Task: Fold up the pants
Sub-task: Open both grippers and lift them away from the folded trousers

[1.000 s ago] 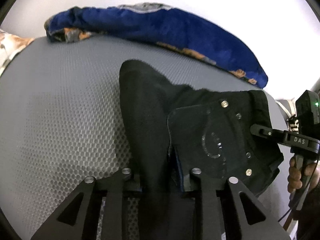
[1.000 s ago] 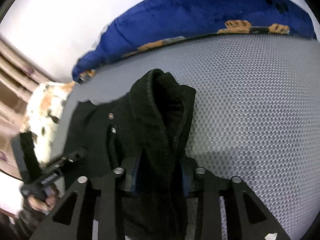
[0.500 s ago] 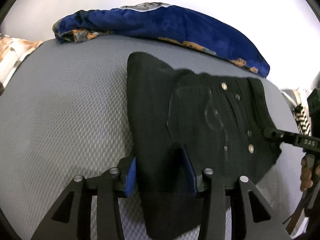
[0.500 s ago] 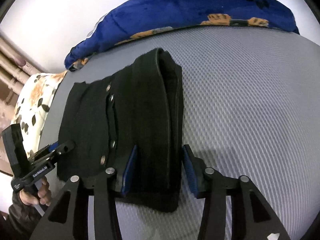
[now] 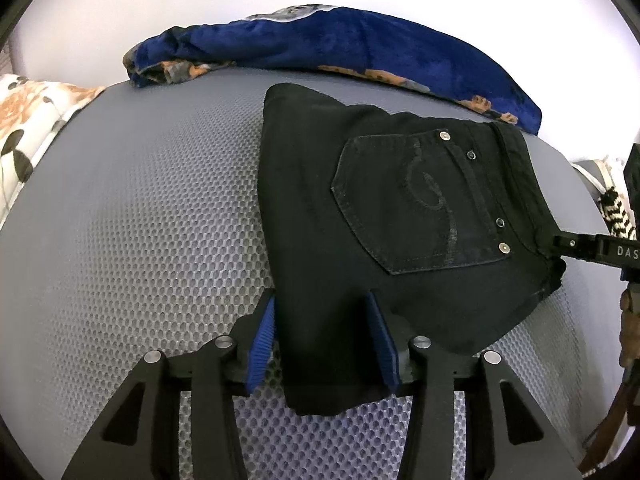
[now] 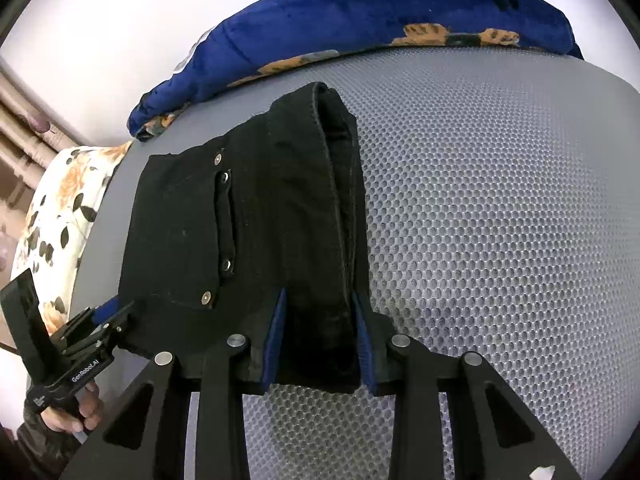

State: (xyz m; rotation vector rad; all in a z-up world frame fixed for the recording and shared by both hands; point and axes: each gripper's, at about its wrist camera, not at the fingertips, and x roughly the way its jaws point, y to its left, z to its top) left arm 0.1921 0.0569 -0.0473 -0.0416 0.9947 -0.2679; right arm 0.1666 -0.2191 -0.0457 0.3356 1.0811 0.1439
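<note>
The black pants (image 5: 360,184) lie folded flat on the grey mesh mat (image 5: 140,220), back pocket up. My left gripper (image 5: 321,298) straddles their near corner. Its jaws are opening, and the blue pads (image 5: 262,340) stand beside the cloth without squeezing it. In the right wrist view the pants (image 6: 272,200) show their thick folded edge running into my right gripper (image 6: 319,292). Its jaws are closing and both pads (image 6: 276,340) touch that fold. Each gripper shows in the other's view: the right gripper (image 5: 592,246) at the waistband, the left gripper (image 6: 108,320) at the far corner.
A blue blanket with orange prints (image 5: 340,44) lies bunched along the mat's far edge against a white wall. A floral pillow (image 6: 60,208) sits off one side. A striped cloth (image 5: 616,216) shows past the other side. A hand (image 6: 68,416) holds the left gripper's handle.
The pants, held raised and bunched a second ago, now lie spread flat. The left jaws widened off the cloth. The right jaws widened, then narrowed onto the folded edge.
</note>
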